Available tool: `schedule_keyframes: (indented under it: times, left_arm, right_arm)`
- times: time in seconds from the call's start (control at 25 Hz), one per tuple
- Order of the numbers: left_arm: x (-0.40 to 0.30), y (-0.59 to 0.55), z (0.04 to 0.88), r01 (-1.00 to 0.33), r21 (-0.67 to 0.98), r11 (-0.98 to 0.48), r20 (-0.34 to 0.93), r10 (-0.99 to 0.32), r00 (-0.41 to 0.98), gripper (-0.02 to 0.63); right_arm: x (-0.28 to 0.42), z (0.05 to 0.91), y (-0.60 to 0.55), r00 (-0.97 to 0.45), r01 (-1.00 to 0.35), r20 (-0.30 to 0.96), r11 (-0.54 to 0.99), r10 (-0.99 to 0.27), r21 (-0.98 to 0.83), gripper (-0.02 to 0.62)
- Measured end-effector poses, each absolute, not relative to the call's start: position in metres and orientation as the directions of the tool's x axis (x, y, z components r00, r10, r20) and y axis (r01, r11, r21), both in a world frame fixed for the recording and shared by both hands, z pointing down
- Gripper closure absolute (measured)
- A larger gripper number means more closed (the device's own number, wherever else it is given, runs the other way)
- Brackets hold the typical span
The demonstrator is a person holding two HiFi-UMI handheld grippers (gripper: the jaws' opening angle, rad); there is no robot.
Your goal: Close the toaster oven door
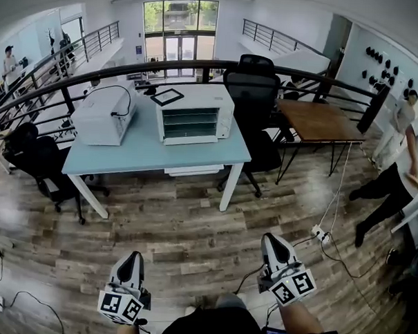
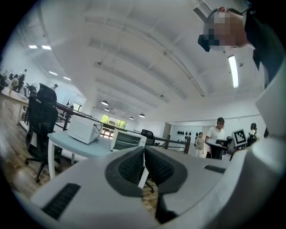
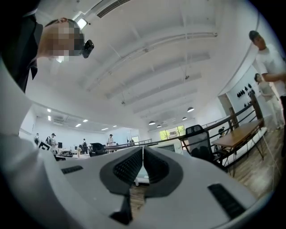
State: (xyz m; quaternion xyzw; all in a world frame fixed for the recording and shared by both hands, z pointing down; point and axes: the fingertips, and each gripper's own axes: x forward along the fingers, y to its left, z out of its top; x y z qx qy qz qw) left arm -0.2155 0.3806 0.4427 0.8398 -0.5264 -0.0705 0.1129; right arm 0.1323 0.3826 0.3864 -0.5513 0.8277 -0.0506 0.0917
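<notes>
Nearest, low in the head view: two claws, one in each hand, held over the plank floor [image 1: 192,224]. Left claw [image 1: 131,258] pressed fully together, pads meeting, nothing between, touching nothing. Right claw [image 1: 271,238] likewise closed tight and empty.

Further off, well apart from both claws: one pale blue desk [image 1: 147,153]. On it, two white boxes. One toaster oven [image 1: 104,115] toward the left end, a dark cord looped over its top. Just beside it on the right, one cabinet of drawers [image 1: 194,115]. Too far off to tell how the oven door stands.

Two black chairs: rear chair [image 1: 253,78] behind the desk's right end, left chair [image 1: 23,151] off its left end. One wooden table [image 1: 322,121] to the right. One person [image 1: 395,185] at the right edge.
</notes>
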Motion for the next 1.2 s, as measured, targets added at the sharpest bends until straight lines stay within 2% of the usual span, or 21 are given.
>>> schedule_keyframes:
  times: [0.28,0.32,0.36,0.4,0.44,0.52,0.64,0.76,1.2]
  left_arm:
    - [-0.225,0.363,0.440,-0.880,0.246,-0.405,-0.011,-0.909,0.416,0.589]
    - [-0.225,0.359,0.438,-0.882,0.241,-0.404,-0.014,-0.910,0.413,0.575]
    - [-0.223,0.355,0.436,-0.883,0.237,-0.405,-0.018,-0.911,0.412,0.516]
    - [-0.222,0.351,0.433,-0.885,0.233,-0.404,-0.024,-0.912,0.410,0.410]
    - [-0.220,0.347,0.428,-0.887,0.231,-0.399,-0.031,-0.914,0.404,0.354]
    - [-0.214,0.339,0.421,-0.896,0.226,-0.384,-0.048,-0.922,0.383,0.293]
    - [-0.198,0.322,0.417,-0.909,0.197,-0.368,-0.050,-0.930,0.365,0.239]
    - [-0.185,0.300,0.412,-0.921,0.181,-0.345,-0.051,-0.939,0.341,0.229]
    - [-0.146,0.225,0.406,-0.950,0.192,-0.248,-0.059,-0.969,0.241,0.224]
  right_arm:
    - [0.127,0.383,0.366,-0.359,-0.912,-0.101,0.372,-0.928,-0.175,0.587]
    - [0.126,0.382,0.361,-0.362,-0.911,-0.108,0.376,-0.926,-0.170,0.553]
    - [0.125,0.381,0.355,-0.367,-0.909,-0.116,0.382,-0.923,-0.165,0.496]
    - [0.124,0.378,0.350,-0.372,-0.907,-0.125,0.389,-0.920,-0.161,0.430]
    - [0.123,0.375,0.345,-0.378,-0.905,-0.136,0.396,-0.916,-0.155,0.366]
    - [0.123,0.369,0.334,-0.383,-0.906,-0.160,0.404,-0.910,-0.130,0.313]
    - [0.132,0.366,0.310,-0.373,-0.913,-0.184,0.396,-0.909,-0.103,0.245]
    - [0.148,0.365,0.283,-0.370,-0.907,-0.202,0.400,-0.907,-0.132,0.224]
    - [0.231,0.373,0.209,-0.319,-0.912,-0.210,0.360,-0.924,-0.196,0.224]
